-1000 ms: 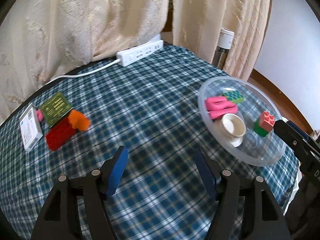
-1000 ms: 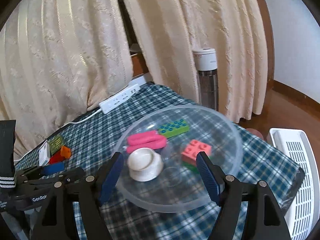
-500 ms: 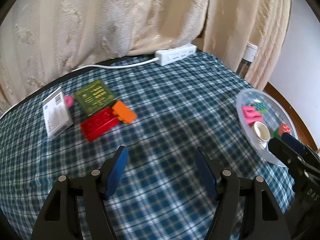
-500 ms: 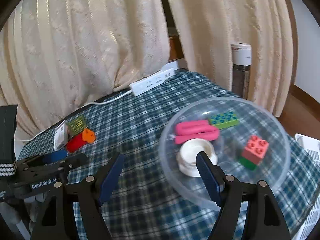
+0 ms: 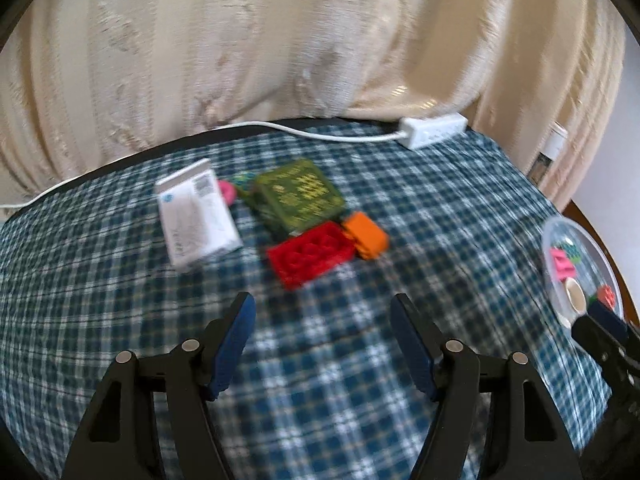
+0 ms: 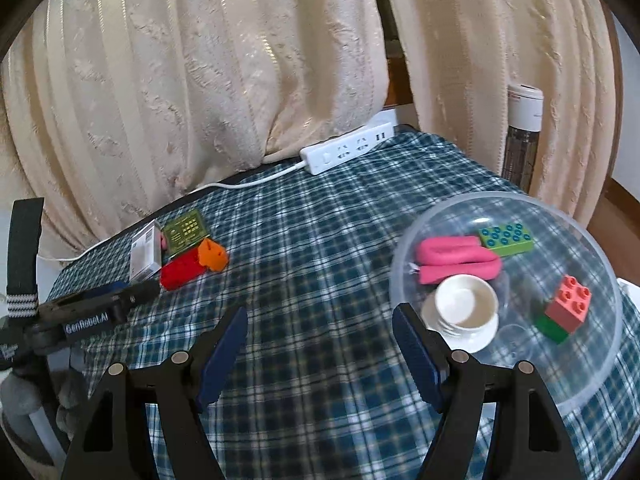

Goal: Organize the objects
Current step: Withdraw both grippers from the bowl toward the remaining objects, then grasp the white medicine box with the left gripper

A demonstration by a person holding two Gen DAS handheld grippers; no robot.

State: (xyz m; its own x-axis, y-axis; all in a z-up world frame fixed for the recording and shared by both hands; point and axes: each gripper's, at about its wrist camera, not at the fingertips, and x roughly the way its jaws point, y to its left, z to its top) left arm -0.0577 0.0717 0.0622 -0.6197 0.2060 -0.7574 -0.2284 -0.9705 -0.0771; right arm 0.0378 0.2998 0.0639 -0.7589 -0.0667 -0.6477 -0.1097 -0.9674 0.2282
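Note:
On the blue plaid cloth lies a small heap: a red brick (image 5: 310, 254), an orange brick (image 5: 366, 234), a green card box (image 5: 300, 194), a white box (image 5: 196, 214) and a pink piece (image 5: 228, 191) behind it. My left gripper (image 5: 322, 328) hangs just short of the red brick, its jaws opening with nothing between them. My right gripper (image 6: 320, 340) stands open and empty beside a clear bowl (image 6: 600, 264). In the bowl lie a pink roll (image 6: 456, 258), a green plate brick (image 6: 506, 234), a white cup (image 6: 466, 304) and a pink-on-green brick (image 6: 566, 312).
A white power strip (image 6: 346, 150) with its cord lies at the table's far edge under cream curtains (image 6: 200, 60). A tall white-topped appliance (image 6: 522, 132) stands on the floor beyond the right corner. A dark table edge runs behind the heap.
My left gripper has swung left from the bowl toward the heap, which now lies straight ahead and closer, and its jaws stand wider. My right gripper has shifted left, leaving the bowl at its right.

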